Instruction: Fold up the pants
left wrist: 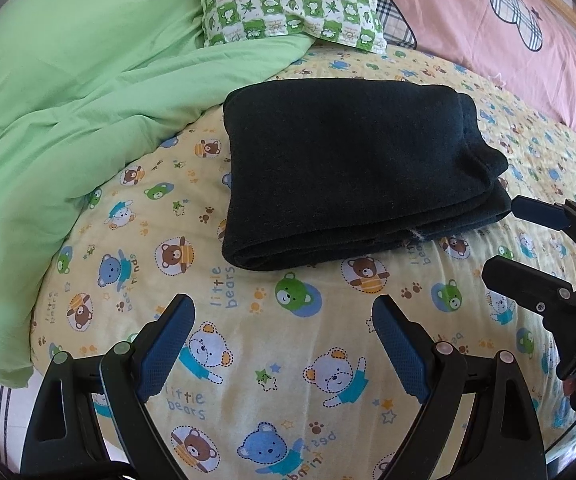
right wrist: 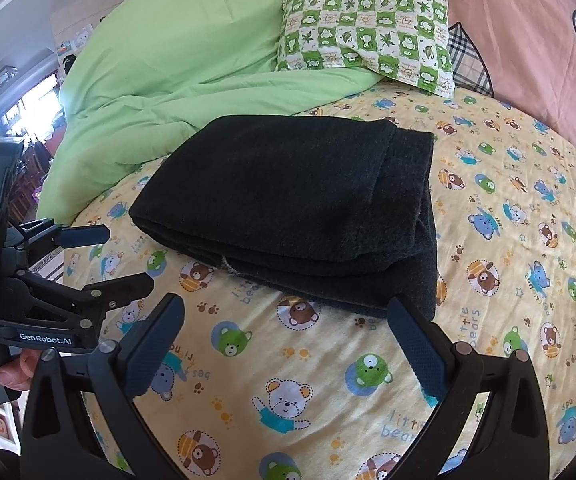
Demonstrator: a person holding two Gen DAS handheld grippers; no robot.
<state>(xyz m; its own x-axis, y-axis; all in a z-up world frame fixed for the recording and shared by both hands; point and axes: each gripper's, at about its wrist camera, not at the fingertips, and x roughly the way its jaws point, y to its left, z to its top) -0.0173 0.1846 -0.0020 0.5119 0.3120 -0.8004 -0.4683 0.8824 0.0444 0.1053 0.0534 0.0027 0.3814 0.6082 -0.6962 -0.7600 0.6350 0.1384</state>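
A green quilt [left wrist: 68, 92] is seen bunched along the left side of a bed, its yellow bear-print sheet [left wrist: 288, 360] spread across the foreground. At the centre, the dark pants [left wrist: 347, 168] are laid folded into a thick rectangle on the sheet. A green checked pillow [left wrist: 291, 0] is propped behind them against a pink cover [left wrist: 507, 60] at the right. The left gripper [left wrist: 284, 320] and right gripper [right wrist: 286, 322] are both held spread, empty, just short of the pants. Room furnishings are glimpsed, blurred, at the far left of the right wrist view.
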